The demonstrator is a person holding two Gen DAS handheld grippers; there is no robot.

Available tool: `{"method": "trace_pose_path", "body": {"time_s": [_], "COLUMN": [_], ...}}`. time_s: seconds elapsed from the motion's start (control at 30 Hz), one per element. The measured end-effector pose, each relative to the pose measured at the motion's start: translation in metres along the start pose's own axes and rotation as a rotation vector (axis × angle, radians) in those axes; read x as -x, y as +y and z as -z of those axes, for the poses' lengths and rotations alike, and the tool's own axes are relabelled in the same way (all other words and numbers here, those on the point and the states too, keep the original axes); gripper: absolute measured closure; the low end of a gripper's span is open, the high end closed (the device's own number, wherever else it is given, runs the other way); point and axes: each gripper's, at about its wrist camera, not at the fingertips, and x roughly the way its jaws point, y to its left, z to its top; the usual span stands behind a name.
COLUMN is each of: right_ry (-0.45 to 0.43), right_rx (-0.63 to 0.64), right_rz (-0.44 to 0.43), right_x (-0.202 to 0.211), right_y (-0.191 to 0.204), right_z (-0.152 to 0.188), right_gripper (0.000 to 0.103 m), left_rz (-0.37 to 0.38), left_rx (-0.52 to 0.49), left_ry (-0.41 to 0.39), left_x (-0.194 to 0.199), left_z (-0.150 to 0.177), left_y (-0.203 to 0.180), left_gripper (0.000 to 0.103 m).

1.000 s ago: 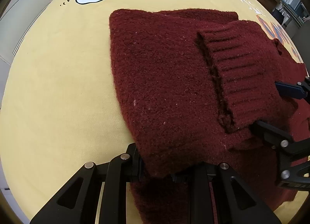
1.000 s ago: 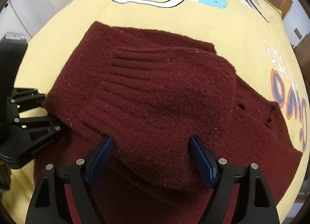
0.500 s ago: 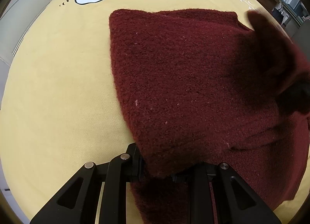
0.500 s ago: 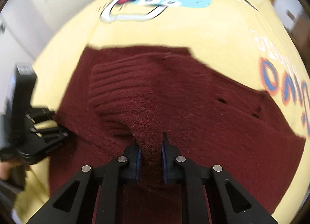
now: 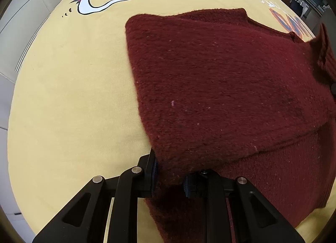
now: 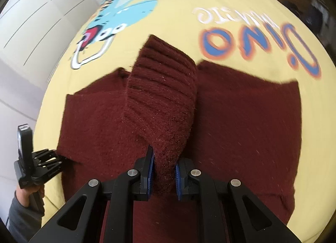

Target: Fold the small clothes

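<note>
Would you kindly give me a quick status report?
Left gripper shut on dark red knitted sweater. Right gripper shut on its ribbed cuff, lifted. Nothing in the way.

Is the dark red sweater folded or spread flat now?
Partly folded. One layer of the sweater lies doubled over another, and the right hand-held gripper holds its ribbed sleeve lifted.

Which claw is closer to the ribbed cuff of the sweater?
Right. The right claw grips the ribbed cuff itself; the left claw pinches the sweater's near-left folded corner, away from it.
</note>
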Motion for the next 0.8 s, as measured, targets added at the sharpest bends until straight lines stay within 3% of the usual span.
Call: {"method": "trace_pose_path", "body": {"time_s": [0.3,0.47,0.53,0.7,0.77,0.8], "right_ry": [0.033,0.025,0.027,0.03,0.03,0.027], "right_rx": [-0.129,-0.153,-0.162,-0.119,-0.095,-0.083], "right_rz": [0.029,0.109,0.112,0.212,0.25,0.264], "right_x": [-0.021,-0.012,-0.007,0.006,0.012,0.014], "right_y": [-0.048,-0.064,-0.07,-0.074,-0.074,-0.073], "right_z": [0.025,0.029,0.032,0.034,0.035,0.035], "right_gripper": [0.073,0.07,0.06,0.037,0.027,0.023], "left_rz": [-0.004,-0.013,-0.018,-0.045,-0.052,-0.056], "left_rx": [-0.004,-0.009,-0.011,-0.014,-0.002,-0.003], "left_ry": [0.011,0.011,0.009,0.029,0.034,0.021], "left_x": [-0.002,0.0,0.002,0.012,0.015,0.022], "left_z": [-0.002,-0.001,-0.001,-0.001,-0.004,-0.004], "left_y": [0.002,0.002,0.002,-0.001,-0.009,-0.01], "left_gripper": [0.086,0.086,0.086,0.083,0.076,0.065]}}
